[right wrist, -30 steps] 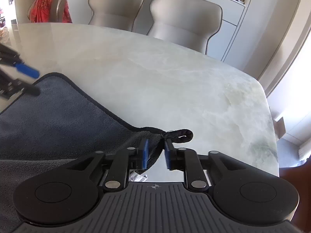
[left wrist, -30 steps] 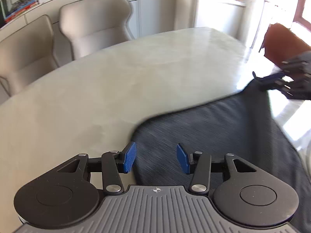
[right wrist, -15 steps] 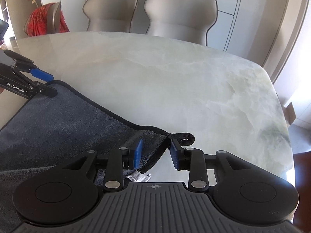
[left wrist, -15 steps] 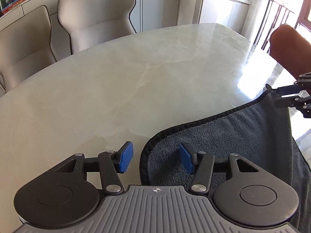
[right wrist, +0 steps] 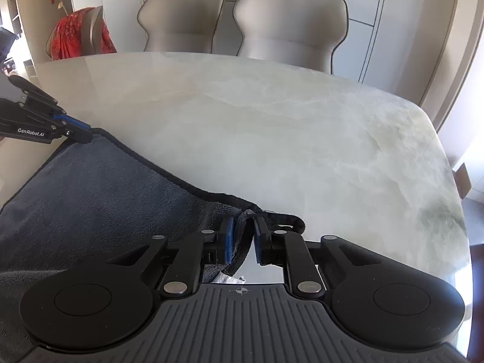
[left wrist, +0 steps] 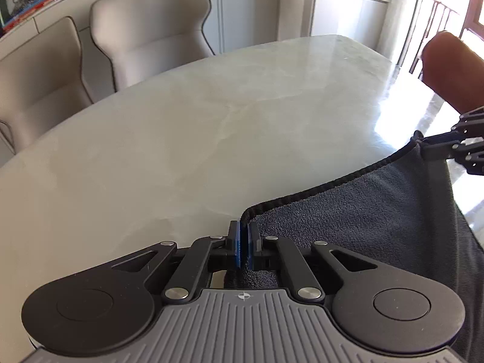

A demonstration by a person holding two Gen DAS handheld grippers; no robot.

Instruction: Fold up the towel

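Two handheld grippers pinched the far corners of a dark grey towel (left wrist: 378,217) spread over the near part of a pale marble table (left wrist: 211,127). In the left wrist view, the left gripper (left wrist: 243,242) at 6 o'clock had its blue pads pressed together on the towel's black-bound corner, the cloth running away toward 3 o'clock, where the right gripper (left wrist: 423,148) met the other corner. In the right wrist view, the right gripper (right wrist: 242,242) at 6 o'clock was closing, jaws narrow, with the bunched corner and its hanging loop (right wrist: 287,222) between the pads. The left gripper (right wrist: 81,134) sat at 9 o'clock on the far corner. Beyond the table stood two beige chairs (right wrist: 242,21) at 12 o'clock, and a red cloth (right wrist: 78,33) draped a third chair at 10 o'clock.
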